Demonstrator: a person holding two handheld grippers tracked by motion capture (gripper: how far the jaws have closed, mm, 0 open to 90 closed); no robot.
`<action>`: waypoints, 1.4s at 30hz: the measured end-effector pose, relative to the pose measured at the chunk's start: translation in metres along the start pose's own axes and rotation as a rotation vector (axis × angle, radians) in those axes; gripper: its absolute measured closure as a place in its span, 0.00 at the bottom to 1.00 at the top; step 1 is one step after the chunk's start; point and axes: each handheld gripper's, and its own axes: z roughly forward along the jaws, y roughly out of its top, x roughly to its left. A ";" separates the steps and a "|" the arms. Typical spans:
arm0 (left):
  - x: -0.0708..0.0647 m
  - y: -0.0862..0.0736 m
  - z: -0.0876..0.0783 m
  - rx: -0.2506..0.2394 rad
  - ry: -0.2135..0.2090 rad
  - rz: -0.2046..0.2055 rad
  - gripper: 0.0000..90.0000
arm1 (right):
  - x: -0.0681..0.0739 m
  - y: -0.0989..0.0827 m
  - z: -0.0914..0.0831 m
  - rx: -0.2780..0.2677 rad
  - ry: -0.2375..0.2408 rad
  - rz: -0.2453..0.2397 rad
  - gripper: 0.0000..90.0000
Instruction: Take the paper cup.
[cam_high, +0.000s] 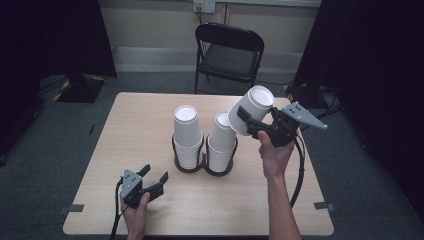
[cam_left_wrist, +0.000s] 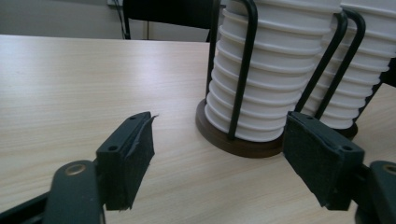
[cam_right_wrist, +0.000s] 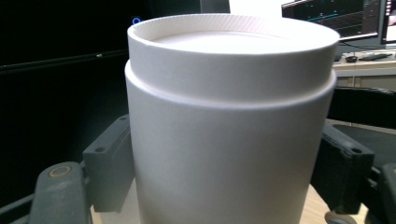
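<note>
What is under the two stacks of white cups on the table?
Each stack of white cups stands upside down on a dark round base with black upright rods. The bases' centres are covered.

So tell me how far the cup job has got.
Two stacks of white cups, the left stack and the right stack, stand upside down in the black holder. The right gripper holds one cup, tilted, above the right stack. Whether it is going on or coming off is unclear. The left gripper rests open.
</note>
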 end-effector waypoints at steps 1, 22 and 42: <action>-0.001 0.000 0.001 0.009 0.005 0.009 0.27 | -0.002 -0.002 -0.005 -0.002 -0.007 0.009 0.22; -0.022 0.003 0.008 0.036 -0.058 0.056 0.23 | 0.001 -0.028 -0.047 0.037 -0.059 0.034 0.22; -0.045 -0.001 0.015 0.016 -0.099 0.105 0.31 | 0.011 -0.082 -0.064 0.121 -0.012 0.165 0.22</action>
